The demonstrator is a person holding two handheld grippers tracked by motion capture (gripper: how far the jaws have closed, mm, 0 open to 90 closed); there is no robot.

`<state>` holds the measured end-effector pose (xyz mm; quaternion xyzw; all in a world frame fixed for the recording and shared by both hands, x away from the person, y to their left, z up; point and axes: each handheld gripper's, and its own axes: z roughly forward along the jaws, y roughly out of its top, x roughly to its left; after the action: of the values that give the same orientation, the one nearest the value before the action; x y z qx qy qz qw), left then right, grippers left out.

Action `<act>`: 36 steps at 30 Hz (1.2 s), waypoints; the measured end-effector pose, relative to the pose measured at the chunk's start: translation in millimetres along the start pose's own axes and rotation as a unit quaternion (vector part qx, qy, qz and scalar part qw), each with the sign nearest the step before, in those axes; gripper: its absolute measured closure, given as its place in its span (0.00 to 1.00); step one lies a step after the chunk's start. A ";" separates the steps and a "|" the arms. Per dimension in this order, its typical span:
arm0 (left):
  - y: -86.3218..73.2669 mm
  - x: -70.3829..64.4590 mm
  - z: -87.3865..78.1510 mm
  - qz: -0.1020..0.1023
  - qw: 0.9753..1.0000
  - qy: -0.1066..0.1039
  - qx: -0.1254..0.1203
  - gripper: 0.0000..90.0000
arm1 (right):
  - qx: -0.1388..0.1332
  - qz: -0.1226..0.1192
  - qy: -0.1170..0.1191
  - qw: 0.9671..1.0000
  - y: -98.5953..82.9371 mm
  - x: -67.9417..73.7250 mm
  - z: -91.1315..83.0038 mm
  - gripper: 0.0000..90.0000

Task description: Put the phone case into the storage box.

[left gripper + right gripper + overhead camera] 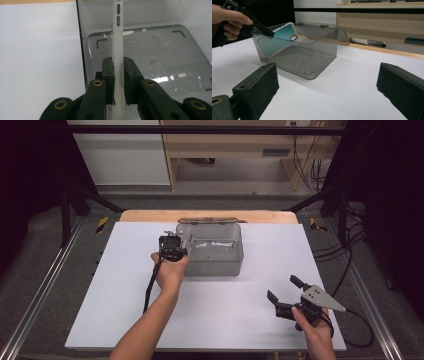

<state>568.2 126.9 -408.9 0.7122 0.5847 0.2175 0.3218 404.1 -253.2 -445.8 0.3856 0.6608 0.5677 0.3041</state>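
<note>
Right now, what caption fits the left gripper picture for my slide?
Left gripper pinches a white phone edge-on, just inside the clear grey box.

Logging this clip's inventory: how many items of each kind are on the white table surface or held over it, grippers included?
Phones: 1, a white-edged phone with a teal face, clamped by the left gripper inside the box
Clear smoky plastic boxes: 1, the open box
Grippers: 2, the left one and the right gripper, jaws apart
Total: 4
</note>
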 end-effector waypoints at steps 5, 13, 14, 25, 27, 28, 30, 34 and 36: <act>-1.3 -0.9 0.9 0.008 1.000 0.002 0.002 0.90 | 0.001 -0.001 0.000 1.000 -0.2 0.1 0.4 0.05; -3.2 -1.8 2.2 0.012 1.000 0.000 0.005 0.89 | 0.002 0.000 0.000 1.000 -0.2 0.2 0.7 0.05; -3.5 -2.0 2.4 0.012 1.000 0.000 0.003 0.88 | 0.001 0.000 0.000 1.000 -0.2 0.1 0.6 0.05; -2.6 -2.4 4.7 0.022 1.000 0.000 -0.006 0.86 | 0.002 0.000 0.000 1.000 -0.2 0.1 0.6 0.05; -2.3 -1.9 5.5 0.025 1.000 -0.001 -0.006 0.86 | 0.002 0.000 0.000 1.000 -0.3 0.0 0.6 0.05; -2.1 -1.6 5.8 0.024 1.000 -0.003 -0.007 0.86 | 0.002 -0.001 0.000 1.000 -0.3 -0.1 0.7 0.05; -1.2 -1.4 6.1 0.026 1.000 -0.002 -0.008 0.86 | 0.002 -0.002 0.000 1.000 -0.4 -0.1 0.9 0.05; 1.0 -1.7 6.3 0.024 1.000 -0.005 -0.010 0.86 | 0.003 -0.002 0.001 1.000 -0.5 0.1 1.1 0.05; 2.0 -2.0 6.4 0.025 1.000 -0.006 -0.010 0.86 | 0.003 -0.002 0.001 1.000 -0.5 0.2 1.1 0.05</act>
<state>573.5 123.5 -411.9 0.7245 0.5627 0.2272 0.3268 404.9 -252.5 -446.5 0.3847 0.6636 0.5654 0.3030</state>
